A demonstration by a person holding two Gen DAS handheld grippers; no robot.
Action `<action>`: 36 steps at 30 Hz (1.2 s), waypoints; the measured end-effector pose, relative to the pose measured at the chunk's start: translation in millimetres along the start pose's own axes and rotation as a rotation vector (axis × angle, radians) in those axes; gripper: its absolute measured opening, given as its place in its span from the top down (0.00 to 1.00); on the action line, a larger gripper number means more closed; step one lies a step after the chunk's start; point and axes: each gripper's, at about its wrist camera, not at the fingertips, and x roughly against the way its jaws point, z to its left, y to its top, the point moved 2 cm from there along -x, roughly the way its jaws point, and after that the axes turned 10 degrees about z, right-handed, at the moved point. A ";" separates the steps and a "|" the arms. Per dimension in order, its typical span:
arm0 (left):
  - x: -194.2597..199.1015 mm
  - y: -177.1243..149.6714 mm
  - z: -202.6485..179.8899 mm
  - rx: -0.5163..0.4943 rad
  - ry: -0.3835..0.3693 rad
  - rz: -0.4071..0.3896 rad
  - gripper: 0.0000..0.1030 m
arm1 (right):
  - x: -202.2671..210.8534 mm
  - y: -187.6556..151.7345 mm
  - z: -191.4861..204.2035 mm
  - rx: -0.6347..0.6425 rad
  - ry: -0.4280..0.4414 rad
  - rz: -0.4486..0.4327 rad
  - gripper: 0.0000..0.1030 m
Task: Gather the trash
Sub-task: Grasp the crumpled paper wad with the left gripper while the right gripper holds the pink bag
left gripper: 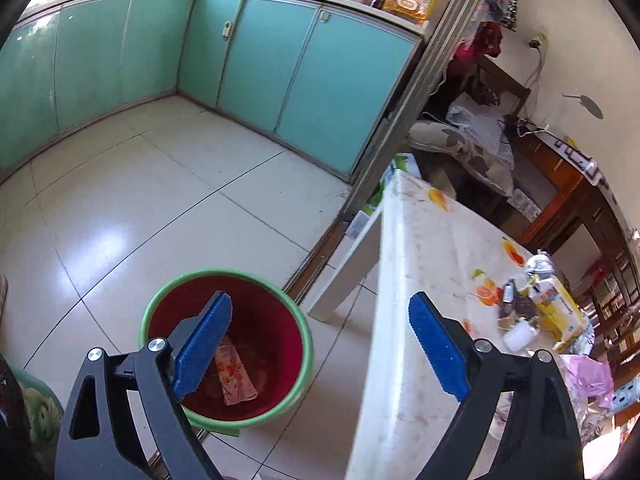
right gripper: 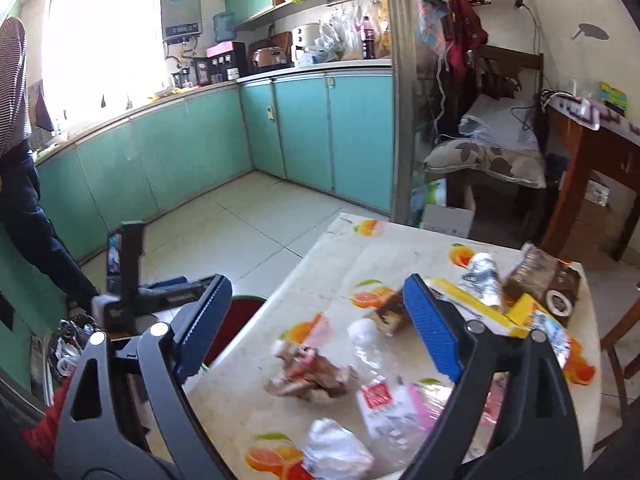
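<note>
A red bin with a green rim (left gripper: 240,352) stands on the floor beside the white table (left gripper: 432,264). A pink printed wrapper (left gripper: 236,376) lies at its bottom. My left gripper (left gripper: 320,300) hangs open and empty above the gap between the bin and the table's edge. My right gripper (right gripper: 316,284) is open and empty over the table (right gripper: 248,400). Below it lie crumpled brown paper (right gripper: 312,380), a white tissue (right gripper: 336,452), a clear wrapper with a red label (right gripper: 392,404), a yellow box (right gripper: 480,308) and a foil packet (right gripper: 480,276).
Teal kitchen cabinets (left gripper: 260,64) line the tiled floor (left gripper: 140,200). A cushioned chair (right gripper: 488,160) and a wooden side table (right gripper: 592,152) stand behind the white table. A person's dark sleeve (right gripper: 36,224) is at the left. The bin's rim (right gripper: 236,300) shows past the table's corner.
</note>
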 end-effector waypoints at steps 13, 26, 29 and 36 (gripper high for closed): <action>21.5 -61.9 -123.7 -0.278 -0.117 0.065 0.10 | -25.6 -91.9 -49.3 -0.005 -0.153 0.150 0.46; -6.1 -83.1 -133.0 -0.286 -0.083 0.131 0.10 | -4.0 -84.7 -68.2 -0.076 -0.130 0.044 0.85; -11.2 -83.8 -137.7 -0.293 -0.092 0.134 0.12 | 10.6 -77.4 -68.3 -0.080 -0.129 0.003 0.85; -23.6 -87.9 -147.9 -0.316 -0.101 0.149 0.39 | 24.8 -66.2 -57.4 -0.047 -0.123 -0.047 0.86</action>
